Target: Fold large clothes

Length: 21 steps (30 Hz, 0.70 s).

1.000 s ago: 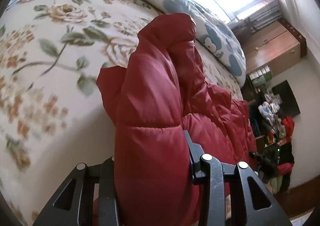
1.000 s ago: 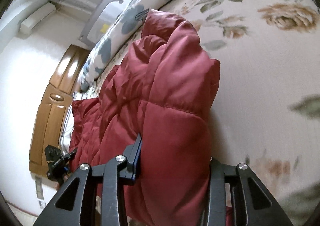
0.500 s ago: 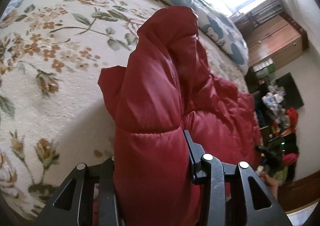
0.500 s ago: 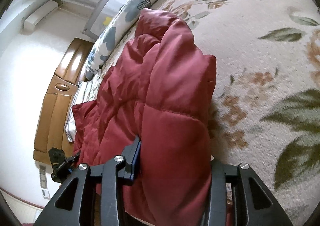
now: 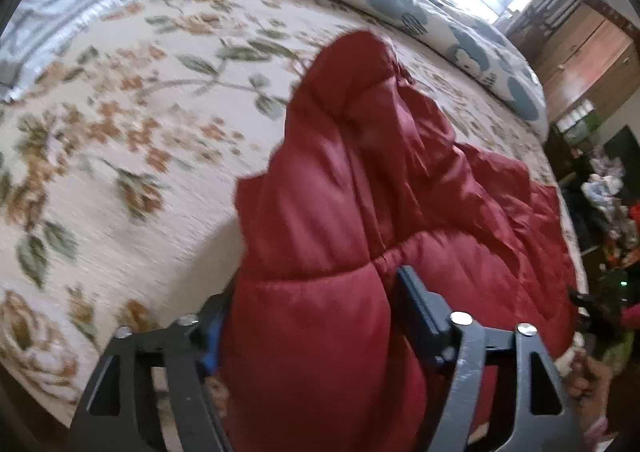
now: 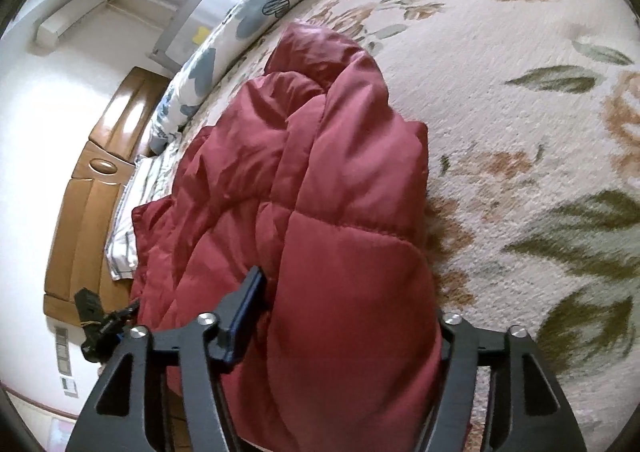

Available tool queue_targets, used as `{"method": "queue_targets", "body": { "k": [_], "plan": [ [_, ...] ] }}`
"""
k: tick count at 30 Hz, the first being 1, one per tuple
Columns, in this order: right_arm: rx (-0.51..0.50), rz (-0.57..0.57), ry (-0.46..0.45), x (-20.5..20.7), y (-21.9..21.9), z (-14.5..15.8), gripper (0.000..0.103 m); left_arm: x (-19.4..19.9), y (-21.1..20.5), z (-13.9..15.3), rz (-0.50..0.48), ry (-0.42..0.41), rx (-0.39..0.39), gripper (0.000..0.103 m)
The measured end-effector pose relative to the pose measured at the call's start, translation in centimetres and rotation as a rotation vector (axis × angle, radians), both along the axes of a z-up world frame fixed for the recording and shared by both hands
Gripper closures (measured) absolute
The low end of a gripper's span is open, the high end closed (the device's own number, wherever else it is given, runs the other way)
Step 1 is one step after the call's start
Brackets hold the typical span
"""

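Observation:
A dark red quilted puffer jacket (image 5: pixel 360 188) lies on a floral bedspread (image 5: pixel 120 140). My left gripper (image 5: pixel 316 304) is shut on a thick fold of the jacket, which bulges up between its fingers. My right gripper (image 6: pixel 348 300) is shut on another thick fold of the same jacket (image 6: pixel 320 180), with the floral bedspread (image 6: pixel 520 112) to its right. The rest of the jacket trails away across the bed, bunched and creased. The other gripper shows small at the edge of each view (image 6: pixel 96 316).
A rolled duvet with blue shapes (image 5: pixel 420 8) runs along the far side of the bed. A striped pillow (image 5: pixel 60 8) lies at the head. A wooden headboard (image 6: pixel 92 180) and a wooden cabinet (image 5: pixel 584 52) stand beyond. Clutter sits off the bed's right side (image 5: pixel 608 204).
Both grippers have moved across the bed with the jacket still gripped. The left view has tilted and now shows more bedspread and the striped pillow.

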State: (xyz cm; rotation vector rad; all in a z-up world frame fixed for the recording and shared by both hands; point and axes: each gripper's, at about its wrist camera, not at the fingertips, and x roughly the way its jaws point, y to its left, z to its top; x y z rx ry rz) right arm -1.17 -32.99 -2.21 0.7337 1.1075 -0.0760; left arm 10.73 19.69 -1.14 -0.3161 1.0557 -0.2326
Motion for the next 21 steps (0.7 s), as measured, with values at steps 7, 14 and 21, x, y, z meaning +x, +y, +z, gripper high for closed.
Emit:
{"method": "queue_targets", "body": {
  "k": [7, 14, 21],
  "plan": [
    [-0.131, -0.021, -0.018, 0.8, -0.5, 1.6, 0.021, -0.9, -1.5, 2.5, 0.019, -0.033, 0.058, 0.023],
    [-0.204, -0.001, -0.034, 3.8, -0.5, 2.3, 0.018, 1.6, -4.3, 2.4, 0.006, -0.034, 0.085, 0.023],
    [-0.209, -0.001, 0.002, 7.8, -1.5, 1.2, 0.018, 4.6, -4.8, 1.3, 0.019, -0.01, 0.092, 0.025]
  ]
}}
